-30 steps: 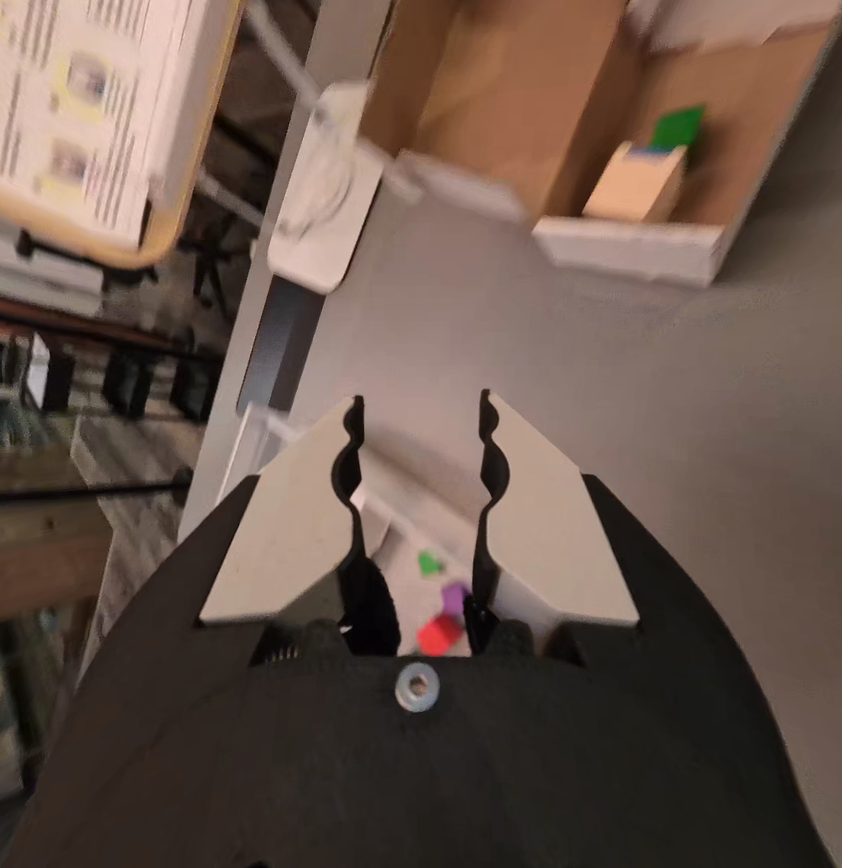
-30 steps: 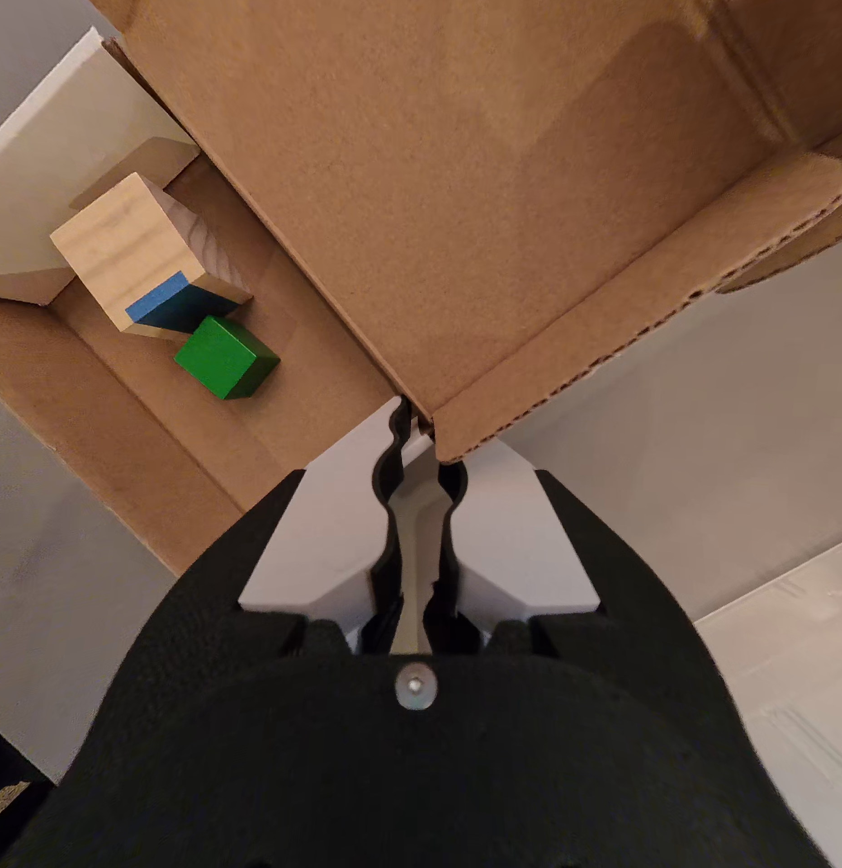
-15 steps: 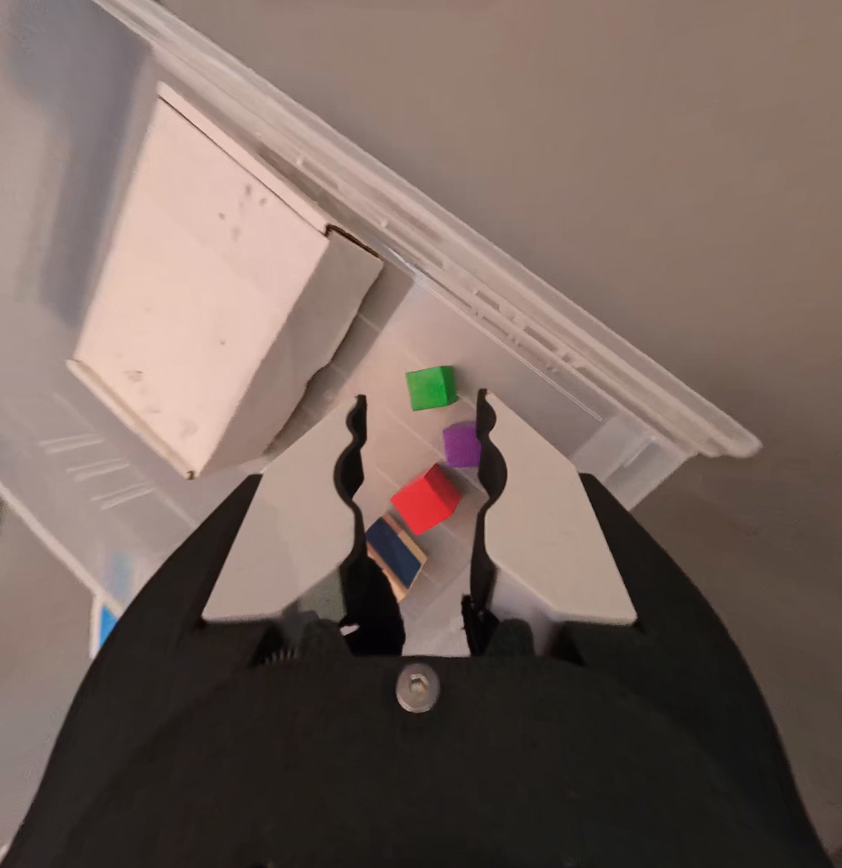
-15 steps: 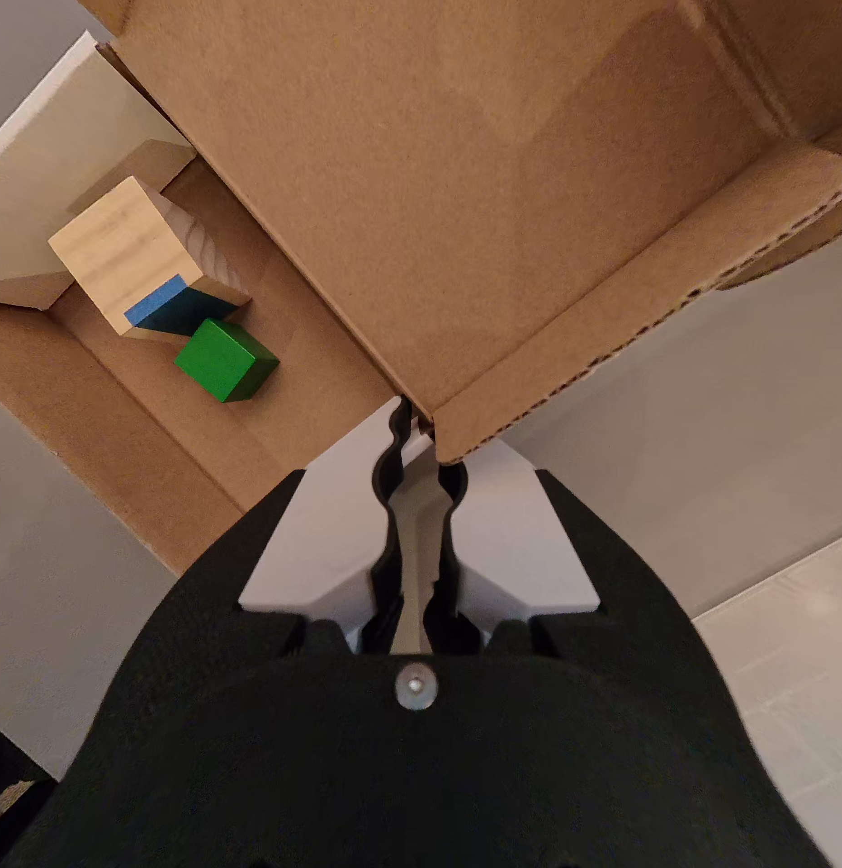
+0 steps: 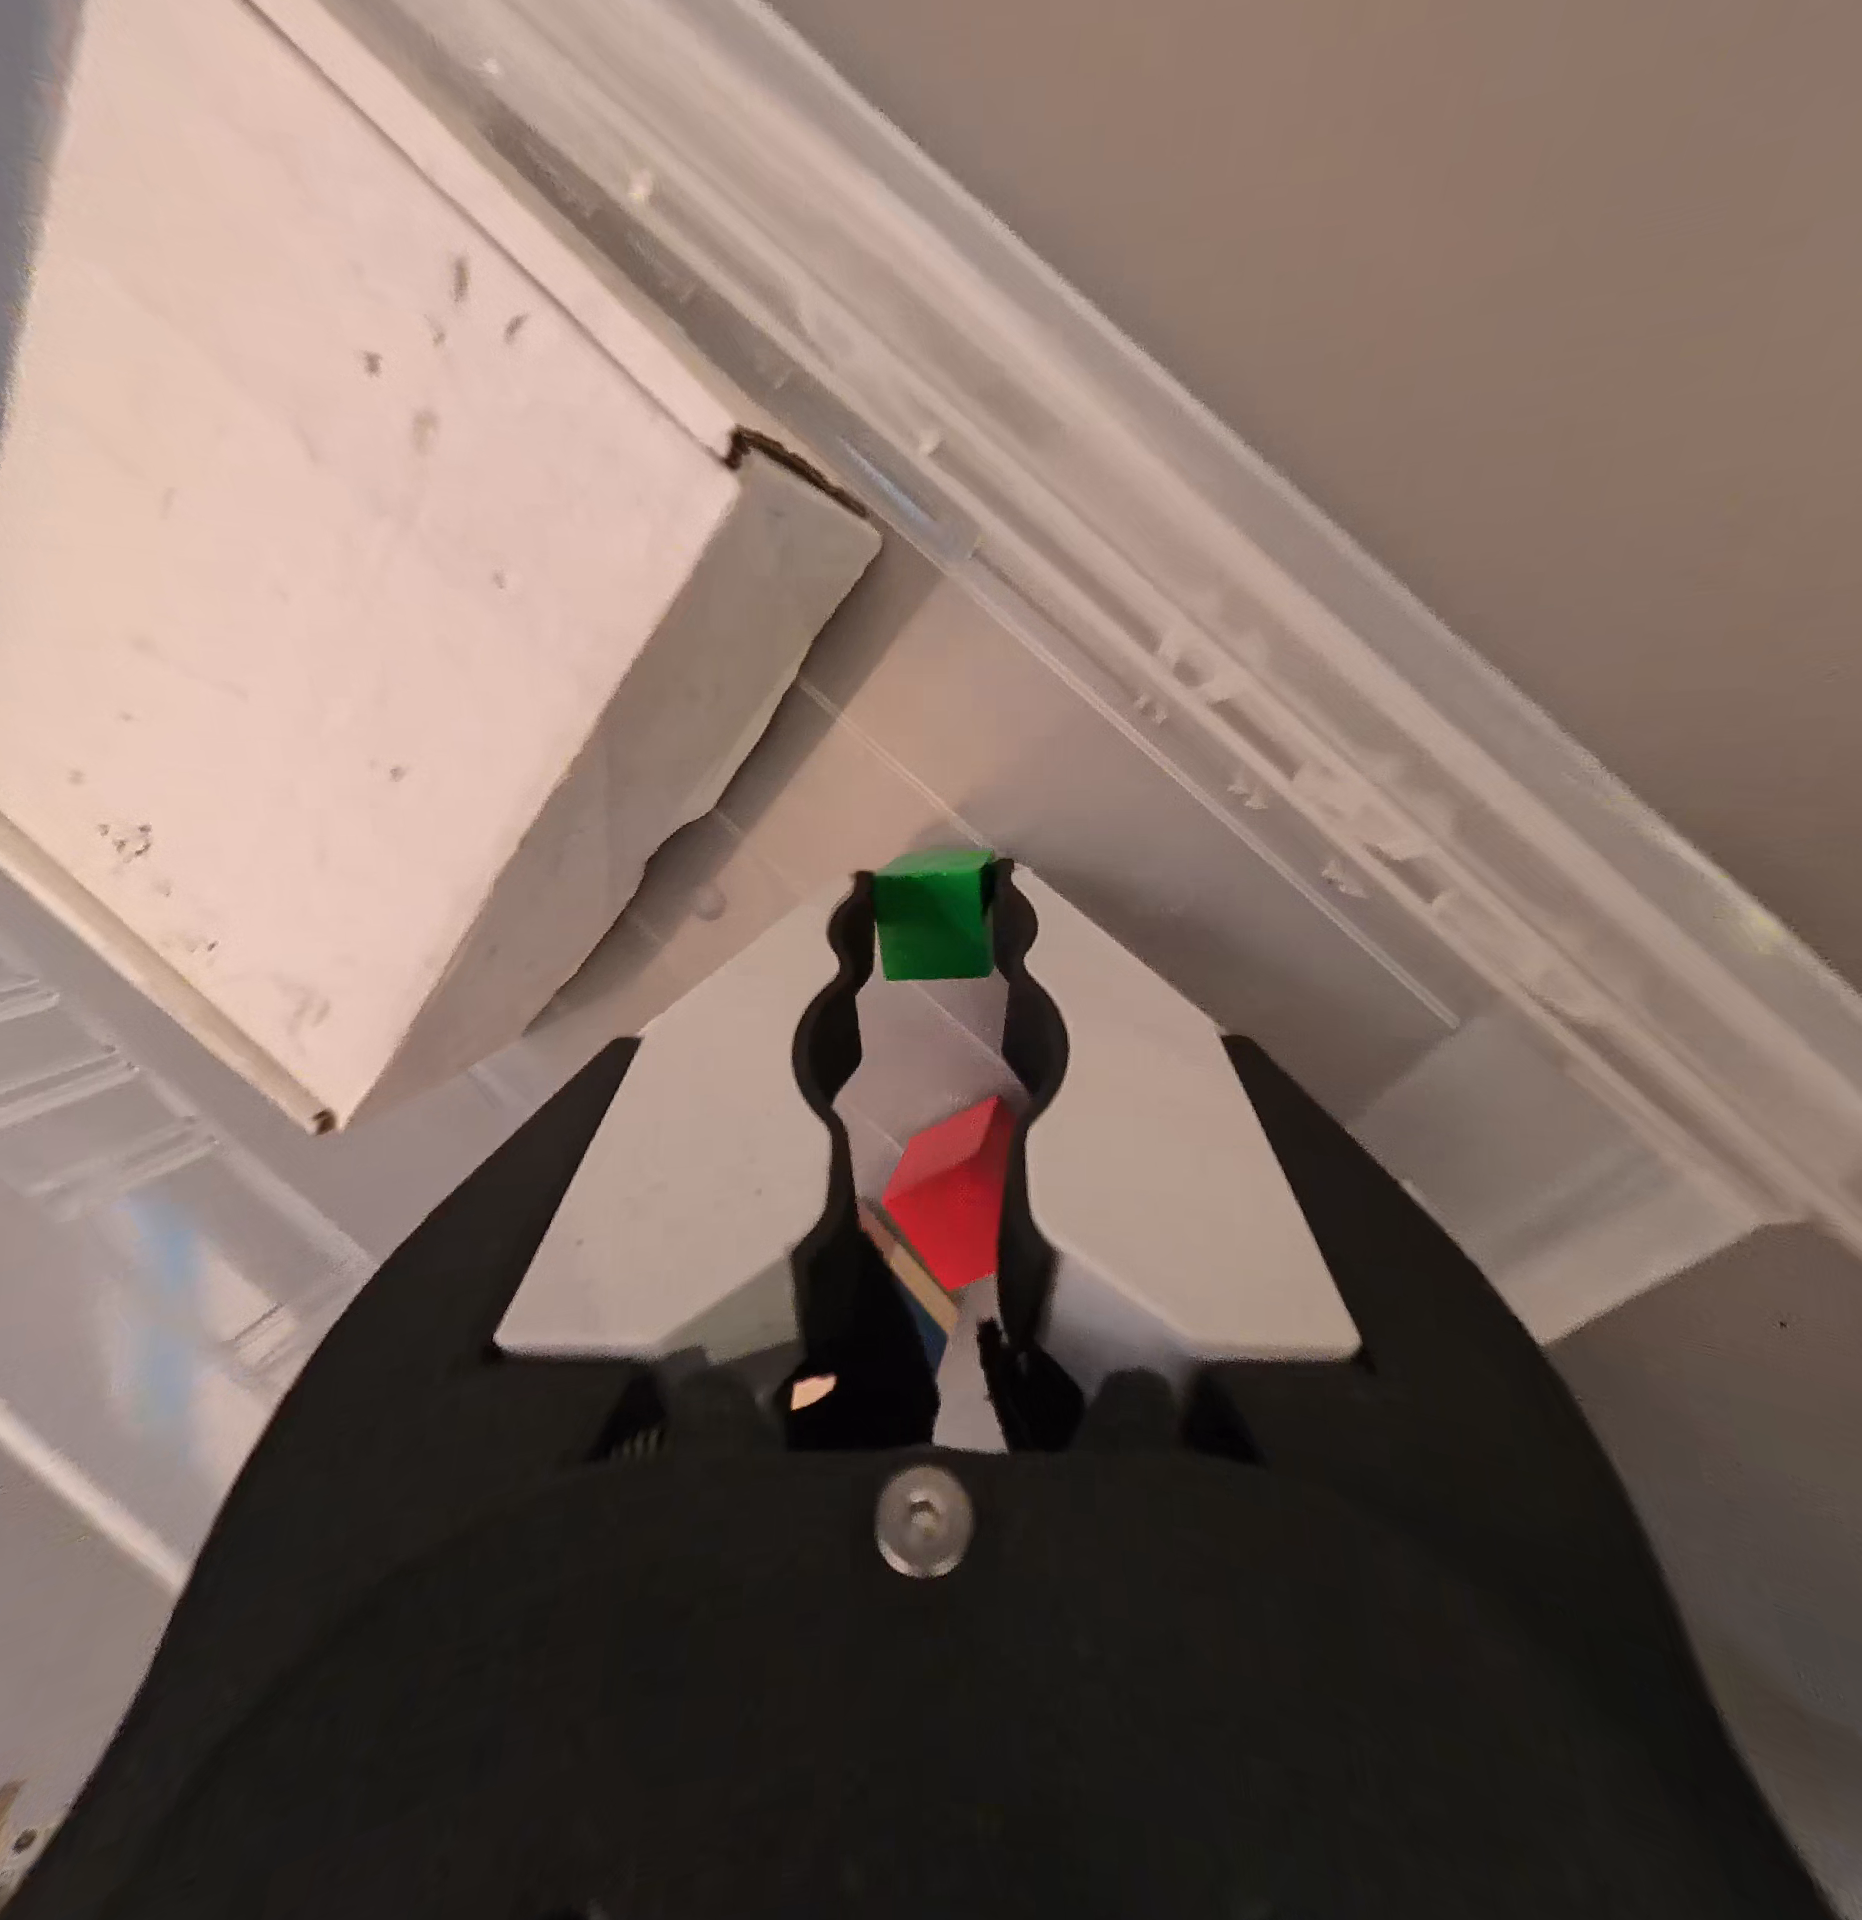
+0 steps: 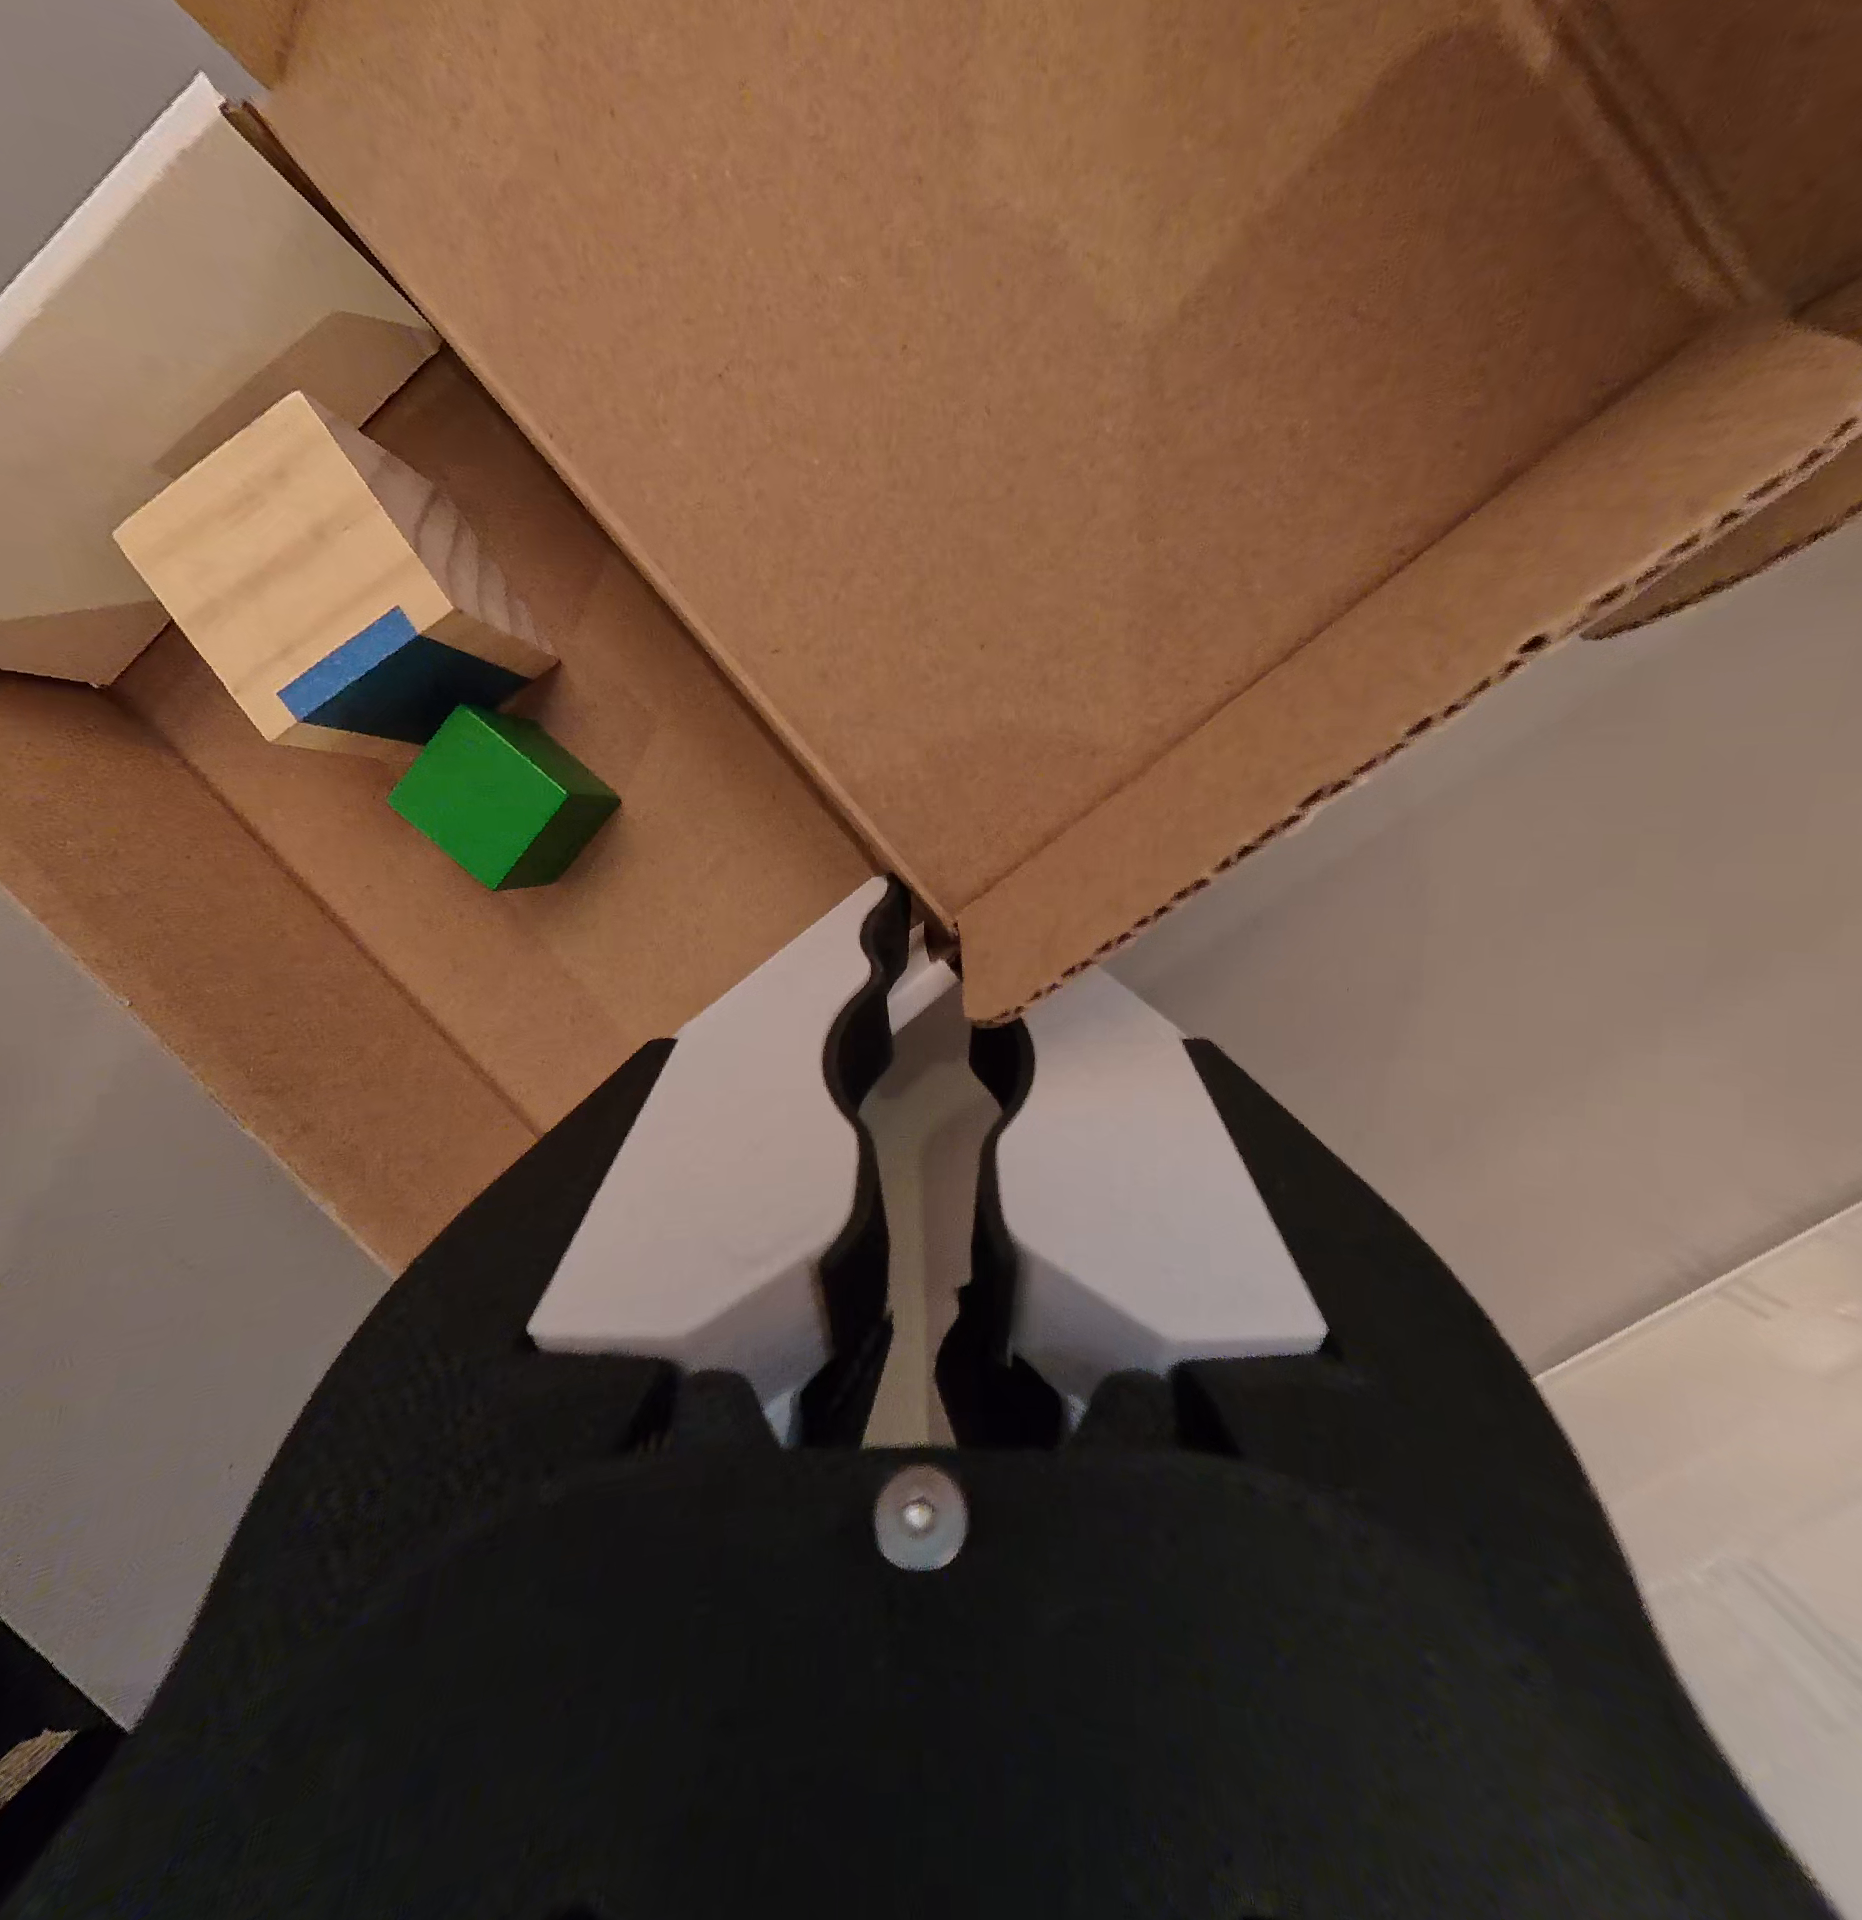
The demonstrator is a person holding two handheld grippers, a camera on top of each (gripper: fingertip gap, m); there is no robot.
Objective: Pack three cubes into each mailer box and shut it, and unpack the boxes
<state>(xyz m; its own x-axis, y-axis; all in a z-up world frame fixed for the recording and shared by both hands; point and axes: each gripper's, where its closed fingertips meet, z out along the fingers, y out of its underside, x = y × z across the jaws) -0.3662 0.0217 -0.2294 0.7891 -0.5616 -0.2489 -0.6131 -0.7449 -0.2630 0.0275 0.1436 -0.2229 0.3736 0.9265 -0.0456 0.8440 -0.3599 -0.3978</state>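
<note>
A: Starting at the left of the left wrist view: a shut white box, scuffed matte card, lies in the clear bin. In the centre your left gripper has its jaws partly closed, with the green cube right between the tips. I cannot tell whether the pads have actually bitten yet.

B: How do I do this grip well?

A: Square the tips on two opposite flat faces, not an edge; painted wood is smooth and will likely twist out otherwise. Lift straight up, clear of the red cube and the blue-striped block that sit lower in the frame, and of the bin's ribbed rim at the right.

B: And the right view?

A: At the left, the open box, raw brown corrugated inside, holds a pale wooden cube touching a glossy green one. In the centre your right gripper is pinched nearly closed on the lid corner. Keep that lid up so a third cube can drop in.
</note>
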